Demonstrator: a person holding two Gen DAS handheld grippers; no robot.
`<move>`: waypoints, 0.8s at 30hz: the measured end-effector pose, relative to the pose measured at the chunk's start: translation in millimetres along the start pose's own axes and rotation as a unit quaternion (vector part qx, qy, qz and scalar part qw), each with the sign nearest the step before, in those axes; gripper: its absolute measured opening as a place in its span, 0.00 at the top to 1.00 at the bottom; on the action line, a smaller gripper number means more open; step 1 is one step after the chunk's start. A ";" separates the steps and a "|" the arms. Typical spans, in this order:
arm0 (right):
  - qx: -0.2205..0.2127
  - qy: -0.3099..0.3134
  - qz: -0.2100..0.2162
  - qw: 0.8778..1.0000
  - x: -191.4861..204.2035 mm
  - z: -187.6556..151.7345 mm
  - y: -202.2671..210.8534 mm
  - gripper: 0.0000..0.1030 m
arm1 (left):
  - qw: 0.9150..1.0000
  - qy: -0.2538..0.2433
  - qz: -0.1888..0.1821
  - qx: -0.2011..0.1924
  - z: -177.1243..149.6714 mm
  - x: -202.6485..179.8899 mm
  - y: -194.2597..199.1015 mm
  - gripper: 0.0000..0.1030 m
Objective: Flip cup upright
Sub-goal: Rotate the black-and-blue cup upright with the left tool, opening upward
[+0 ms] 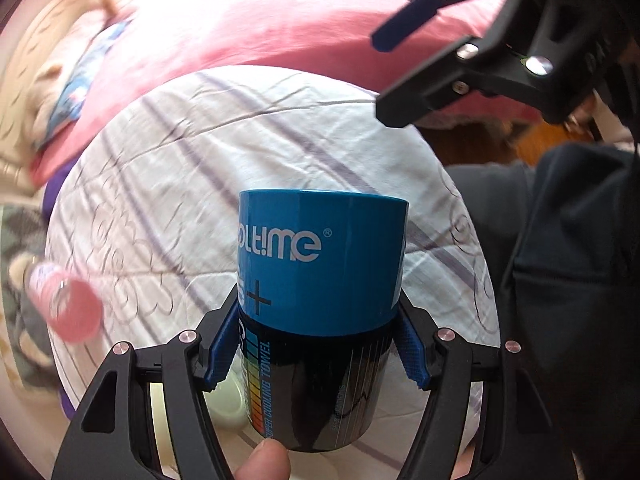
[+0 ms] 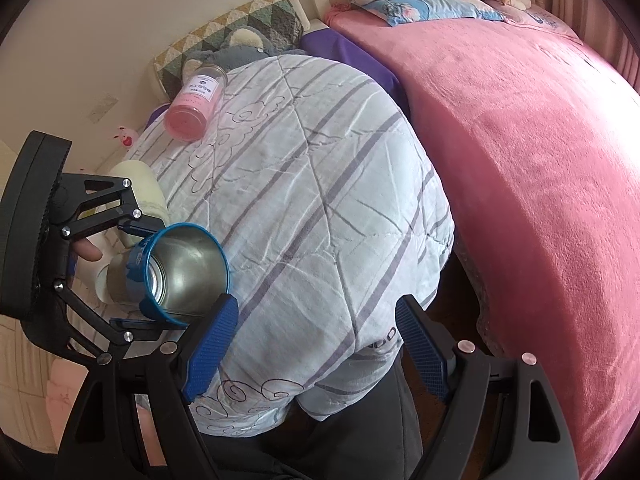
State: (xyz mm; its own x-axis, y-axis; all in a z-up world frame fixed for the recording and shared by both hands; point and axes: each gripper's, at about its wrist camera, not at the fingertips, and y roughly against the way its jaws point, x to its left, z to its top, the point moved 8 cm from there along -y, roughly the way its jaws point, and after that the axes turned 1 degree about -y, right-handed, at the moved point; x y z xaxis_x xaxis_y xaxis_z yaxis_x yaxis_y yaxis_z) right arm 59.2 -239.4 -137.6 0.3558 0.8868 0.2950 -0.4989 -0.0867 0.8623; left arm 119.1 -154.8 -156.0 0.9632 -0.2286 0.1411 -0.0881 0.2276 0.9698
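The cup (image 1: pixel 320 312) is a blue and black metal can with white lettering. My left gripper (image 1: pixel 318 344) is shut on its sides and holds it in the air over the striped white quilt (image 1: pixel 224 128). In the right wrist view the same cup (image 2: pixel 180 276) shows its open steel inside, mouth tilted toward the camera, held by the left gripper (image 2: pixel 136 276) at the lower left. My right gripper (image 2: pixel 316 348) is open and empty above the quilt (image 2: pixel 320 184); it also shows in the left wrist view (image 1: pixel 384 76) at the upper right.
A pink jar (image 2: pixel 194 104) lies on its side on the quilt's far left; it looks blurred in the left wrist view (image 1: pixel 64 304). A pink blanket (image 2: pixel 520 140) covers the bed at right. Pillows and a plush toy (image 2: pixel 240 46) lie at the back.
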 end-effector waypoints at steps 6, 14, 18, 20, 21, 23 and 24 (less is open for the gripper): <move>-0.002 0.010 0.009 1.000 4.0 6.5 -0.3 0.20 | 0.996 0.089 0.025 -0.016 -6.3 22.5 8.8 0.34; 0.002 0.021 0.027 0.999 4.5 9.5 -4.4 0.20 | 0.967 0.240 0.074 -0.045 -12.9 55.8 25.3 0.34; 0.007 0.032 0.035 0.999 8.5 11.2 -8.3 0.20 | 0.941 0.316 0.095 -0.072 -18.3 54.8 20.7 0.34; 0.008 0.040 0.039 0.998 12.7 12.5 -10.1 0.20 | 0.929 0.345 0.107 -0.085 -24.2 57.3 21.3 0.34; 0.009 0.043 0.041 0.998 15.3 12.7 -10.8 0.20 | 0.922 0.359 0.109 -0.093 -26.1 57.2 20.5 0.34; 0.012 0.052 0.045 0.998 20.4 13.4 -12.6 0.20 | 0.909 0.386 0.114 -0.109 -29.8 55.5 18.0 0.34; 0.013 0.057 0.047 0.997 23.3 13.6 -13.3 0.20 | 0.905 0.394 0.118 -0.113 -28.9 54.7 15.6 0.34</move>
State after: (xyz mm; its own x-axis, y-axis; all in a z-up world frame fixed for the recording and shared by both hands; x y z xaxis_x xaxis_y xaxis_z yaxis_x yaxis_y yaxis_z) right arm 84.9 -223.7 -136.7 0.2165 0.9197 0.3275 -0.5041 -0.1820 0.8442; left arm 177.8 -136.4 -138.9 0.8142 0.5767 0.0670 -0.3468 0.3904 0.8528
